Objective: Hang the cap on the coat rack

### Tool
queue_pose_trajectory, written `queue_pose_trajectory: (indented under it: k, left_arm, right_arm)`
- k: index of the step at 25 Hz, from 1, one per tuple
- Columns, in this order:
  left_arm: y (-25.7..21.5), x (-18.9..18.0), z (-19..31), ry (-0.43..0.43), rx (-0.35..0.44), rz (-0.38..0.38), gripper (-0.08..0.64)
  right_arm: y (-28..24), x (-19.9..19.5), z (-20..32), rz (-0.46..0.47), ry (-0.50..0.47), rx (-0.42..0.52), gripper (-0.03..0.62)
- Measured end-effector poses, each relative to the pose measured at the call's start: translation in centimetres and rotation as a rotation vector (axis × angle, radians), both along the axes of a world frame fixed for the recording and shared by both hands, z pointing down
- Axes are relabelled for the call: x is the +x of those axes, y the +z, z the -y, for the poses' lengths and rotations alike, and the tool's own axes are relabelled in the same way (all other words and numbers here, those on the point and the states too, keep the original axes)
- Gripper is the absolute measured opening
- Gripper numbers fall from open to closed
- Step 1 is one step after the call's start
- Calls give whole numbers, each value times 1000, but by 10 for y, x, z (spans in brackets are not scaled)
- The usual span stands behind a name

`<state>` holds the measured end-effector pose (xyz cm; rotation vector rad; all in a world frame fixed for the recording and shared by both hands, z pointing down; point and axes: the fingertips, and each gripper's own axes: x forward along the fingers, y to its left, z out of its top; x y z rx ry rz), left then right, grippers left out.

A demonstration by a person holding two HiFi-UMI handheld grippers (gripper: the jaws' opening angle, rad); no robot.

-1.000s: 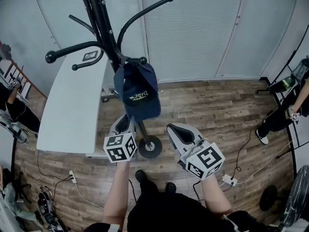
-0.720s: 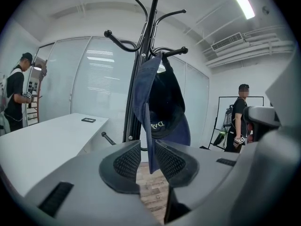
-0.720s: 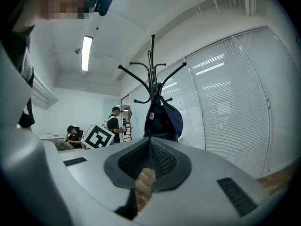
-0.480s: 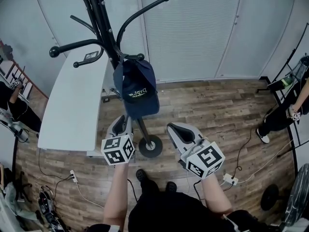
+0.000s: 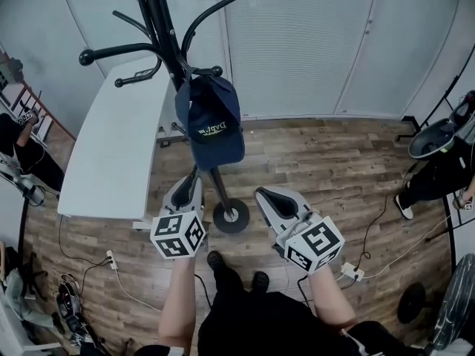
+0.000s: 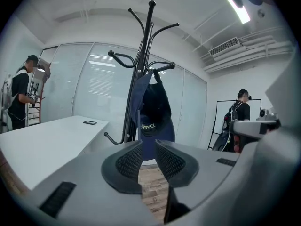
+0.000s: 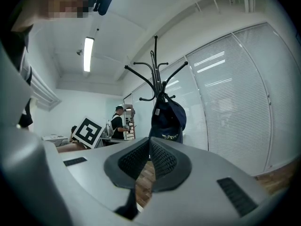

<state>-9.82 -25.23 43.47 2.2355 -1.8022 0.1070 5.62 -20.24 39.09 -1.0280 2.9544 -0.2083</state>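
Wood-plank flooring [image 5: 319,162] covers the room, bounded by pale glass partitions with slatted blinds [image 5: 297,43]. A smooth white table [image 5: 111,147] stands at the left, just beside the coat rack [image 5: 165,28]. The rack is a black metal pole with curved, ball-tipped arms on a round base. The navy fabric cap [image 5: 211,121] hangs on a short lower arm of the rack, apart from both grippers.

Left gripper [image 5: 187,188]: ribbed black pads a narrow gap apart, nothing between them. Right gripper [image 5: 273,199]: pad tips together, nothing held. Both are held low, near the rack's base.

A power strip [image 5: 349,274] lies on the floor. The rack's top is cut off at the head view's upper edge. The cap's lettering is too small to read. A person [image 5: 438,176] at the right edge is partly out of frame.
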Motion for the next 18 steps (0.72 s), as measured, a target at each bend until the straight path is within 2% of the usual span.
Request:
queue_pose_trajectory:
  k: [11,18]
  left_arm:
    - [-19,29,-31,66,56,-18,45]
    - [-27,40,-42,101,78,-9,25]
  right_arm:
    - [0,6,-6,5,10,7,32]
    - [-9,6,-6,7,16,51,32]
